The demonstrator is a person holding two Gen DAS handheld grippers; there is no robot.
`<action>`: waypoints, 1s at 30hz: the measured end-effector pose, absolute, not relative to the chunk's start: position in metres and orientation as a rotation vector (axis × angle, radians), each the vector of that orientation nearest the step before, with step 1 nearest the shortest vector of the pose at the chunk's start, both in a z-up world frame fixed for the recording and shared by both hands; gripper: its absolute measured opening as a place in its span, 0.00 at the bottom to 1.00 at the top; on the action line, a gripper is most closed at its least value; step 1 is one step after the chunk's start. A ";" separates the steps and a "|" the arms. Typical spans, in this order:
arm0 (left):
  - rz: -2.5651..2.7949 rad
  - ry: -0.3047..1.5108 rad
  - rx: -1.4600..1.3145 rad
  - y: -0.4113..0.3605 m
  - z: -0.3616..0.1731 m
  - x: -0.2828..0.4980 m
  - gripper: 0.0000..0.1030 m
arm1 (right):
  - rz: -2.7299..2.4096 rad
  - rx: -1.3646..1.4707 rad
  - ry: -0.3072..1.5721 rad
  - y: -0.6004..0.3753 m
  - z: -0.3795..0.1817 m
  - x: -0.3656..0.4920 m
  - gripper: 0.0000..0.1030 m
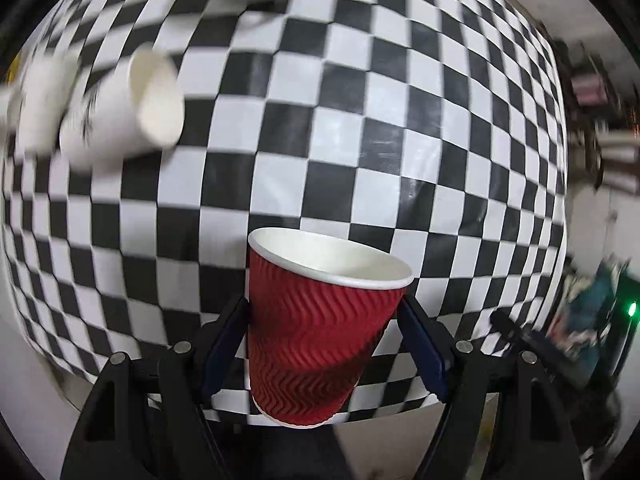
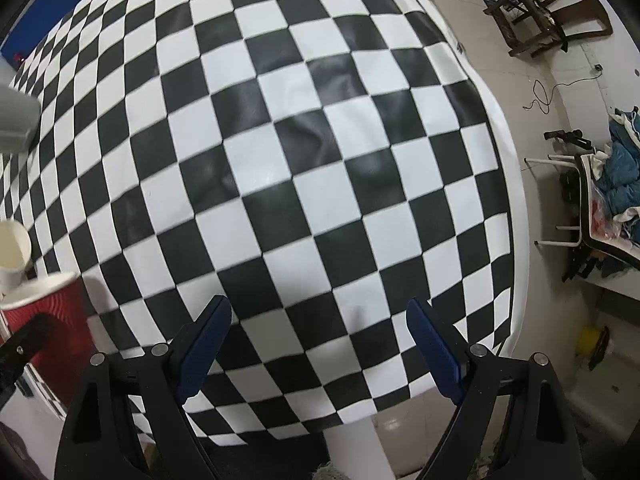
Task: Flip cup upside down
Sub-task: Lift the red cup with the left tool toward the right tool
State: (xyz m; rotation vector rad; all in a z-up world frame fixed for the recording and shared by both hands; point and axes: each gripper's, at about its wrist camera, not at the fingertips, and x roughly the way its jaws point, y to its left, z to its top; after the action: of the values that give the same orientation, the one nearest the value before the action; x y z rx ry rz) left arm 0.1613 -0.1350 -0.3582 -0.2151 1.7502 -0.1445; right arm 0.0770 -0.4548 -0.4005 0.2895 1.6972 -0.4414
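Cup (image 1: 320, 332): red, ribbed paper, white inside; I see it mouth-up and slightly tilted, held above the near edge of the table.
Left gripper (image 1: 324, 344): my view shows its two blue pads pressed against opposite sides of the cup, the wall dented where they clamp it.
Right gripper (image 2: 318, 344): jaws spread wide with nothing between them, hanging over the near part of the table.
Cup seen from the right: the same red cup (image 2: 48, 312) sits at the far left edge of my right camera, a dark part of the other gripper in front of it.
Table (image 2: 304, 152): covered in a glossy black-and-white checked cloth with soft creases and reflections near the middle.
White cups (image 1: 120, 120): several plain paper cups at the left of the table, blurred; I cannot tell whether they lie flat or stand.
Room: pale floor to the right, a chair (image 2: 600, 216) piled with blue cloth, a dark wooden chair (image 2: 556, 16) further back, a thin cable (image 2: 548, 92) on the floor.
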 end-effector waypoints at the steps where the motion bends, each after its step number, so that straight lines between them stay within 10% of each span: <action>1: -0.132 1.746 -0.230 -0.135 -0.361 0.159 0.72 | -0.439 0.288 1.698 -0.461 -0.402 0.073 0.88; 30: -0.118 1.692 -0.082 -0.194 -0.374 0.155 0.91 | -0.479 0.341 1.659 -0.483 -0.396 0.053 0.88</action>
State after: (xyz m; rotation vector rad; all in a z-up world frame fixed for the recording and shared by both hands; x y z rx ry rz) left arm 0.1550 -0.1936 -0.3744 -0.0819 1.6920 -0.1178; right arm 0.0525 -0.4828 -0.3958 0.3411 1.6590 -0.4790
